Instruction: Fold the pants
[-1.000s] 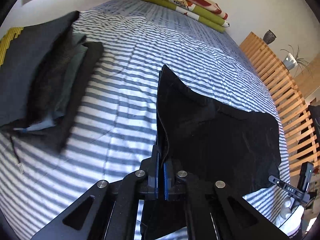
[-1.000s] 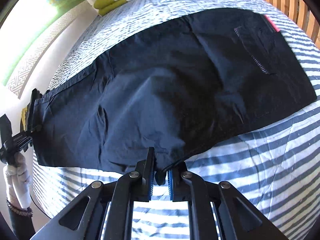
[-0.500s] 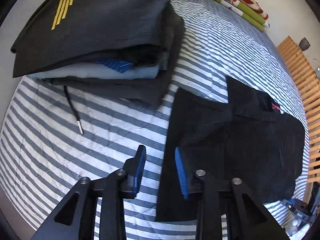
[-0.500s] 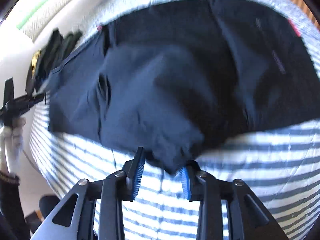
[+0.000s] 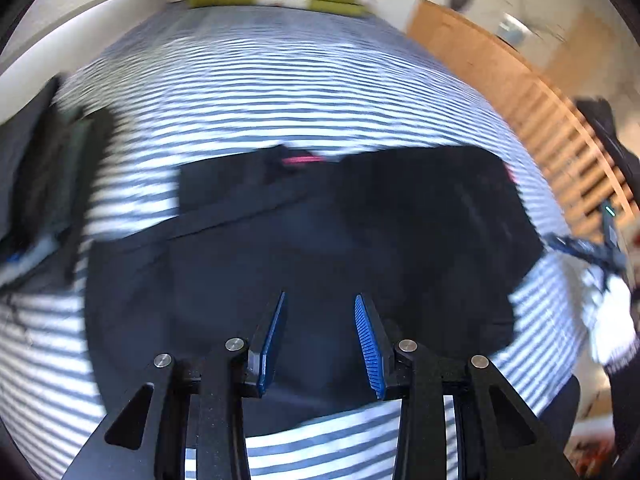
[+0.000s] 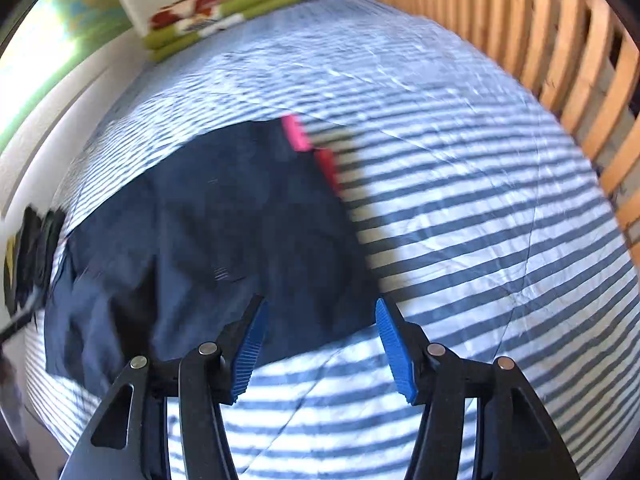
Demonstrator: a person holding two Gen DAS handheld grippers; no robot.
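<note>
Two tools over a bed with blue-and-white striped sheet [image 6: 460, 208]. Dark navy folded pants [image 5: 320, 248] lie flat on it, pink tags showing. Left tool [image 5: 320, 340] spread, nothing pinched; right tool [image 6: 318, 344] spreading wider, also empty. Wooden slatted rail [image 6: 560, 40] to the right. Green-and-red folded blanket [image 6: 224, 8] at far end; dark folded clothes pile [image 5: 36, 168] left.

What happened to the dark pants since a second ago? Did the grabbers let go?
Yes. Both let go: the left gripper and right gripper had pinched the pants and now stand off them, the right's jaws opening wider. The pants dropped folded on the striped bed. The clothes pile stayed put.
</note>
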